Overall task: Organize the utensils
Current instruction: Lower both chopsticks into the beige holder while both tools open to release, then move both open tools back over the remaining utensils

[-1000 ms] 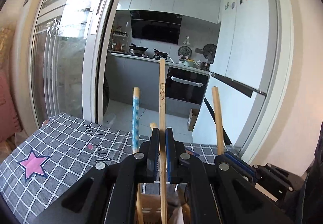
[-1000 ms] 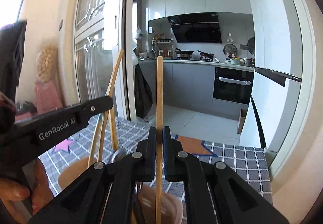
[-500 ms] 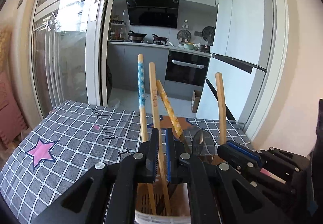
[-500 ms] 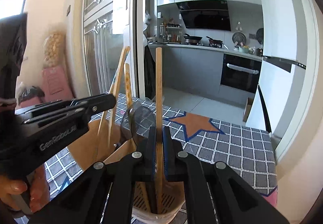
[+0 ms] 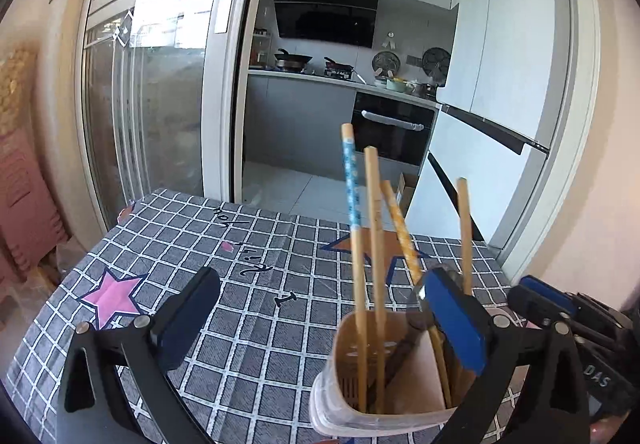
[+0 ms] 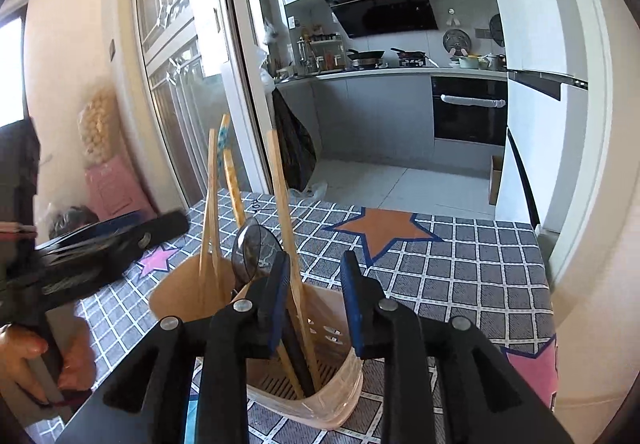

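Note:
A tan utensil holder (image 5: 352, 400) with a clear rim stands on the checked tablecloth (image 5: 200, 252). In it stand several chopsticks: a blue-patterned one (image 5: 351, 196), a plain wooden one (image 5: 375, 228), a yellow dotted one (image 5: 400, 228) and another plain one (image 5: 464, 228), plus a dark spoon (image 6: 254, 248). My left gripper (image 5: 320, 320) is open wide and empty, its right finger over the holder. My right gripper (image 6: 316, 296) is open above the holder (image 6: 332, 372), a wooden chopstick (image 6: 280, 196) leaning free beside its left finger.
The table ends at a sliding glass door (image 5: 160, 84) and a kitchen doorway beyond. A white fridge (image 5: 500, 104) stands at the right. The cloth has a pink star (image 5: 114, 296) and an orange star (image 6: 384, 230). The hand holding the left gripper (image 6: 24, 348) shows at the left.
Both grippers lowered their chopsticks into the holder, then opened and let go. The chopsticks now stand free in the holder. The left gripper has opened wide.

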Available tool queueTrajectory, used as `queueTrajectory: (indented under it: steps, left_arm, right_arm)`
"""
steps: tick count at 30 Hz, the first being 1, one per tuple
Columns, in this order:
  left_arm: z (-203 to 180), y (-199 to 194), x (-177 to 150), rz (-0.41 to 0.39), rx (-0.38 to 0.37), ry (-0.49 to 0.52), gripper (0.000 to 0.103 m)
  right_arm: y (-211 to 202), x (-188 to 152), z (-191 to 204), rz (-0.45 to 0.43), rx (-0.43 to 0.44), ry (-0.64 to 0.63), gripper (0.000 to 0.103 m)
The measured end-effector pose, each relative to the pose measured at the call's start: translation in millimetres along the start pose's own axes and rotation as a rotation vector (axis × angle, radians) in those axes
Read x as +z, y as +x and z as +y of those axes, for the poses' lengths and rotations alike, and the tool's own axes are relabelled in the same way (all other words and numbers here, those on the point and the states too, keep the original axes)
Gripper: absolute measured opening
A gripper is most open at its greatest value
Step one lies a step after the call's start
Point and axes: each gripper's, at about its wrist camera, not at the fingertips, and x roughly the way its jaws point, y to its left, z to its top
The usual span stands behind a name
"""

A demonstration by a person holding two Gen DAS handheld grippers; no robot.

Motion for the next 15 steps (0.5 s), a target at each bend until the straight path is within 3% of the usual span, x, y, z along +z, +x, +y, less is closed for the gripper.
queueTrajectory:
  steps: [3, 7, 15]
  left_arm:
    - [12, 15, 2, 0.05, -0.003, -0.038, 0.103]
    - [32, 37, 6, 0.111, -0.061, -0.11, 0.103]
    - [31, 58, 12, 0.164, -0.156, -0.108, 0.103]
  right_arm:
    - [-6, 2, 0, -0.005, 0.005, 0.005, 0.029]
    - [-12, 3, 0, -0.007, 0.012, 0.01, 0.029]
    - [-19, 2, 3, -0.009, 0.002, -0.006, 0.029]
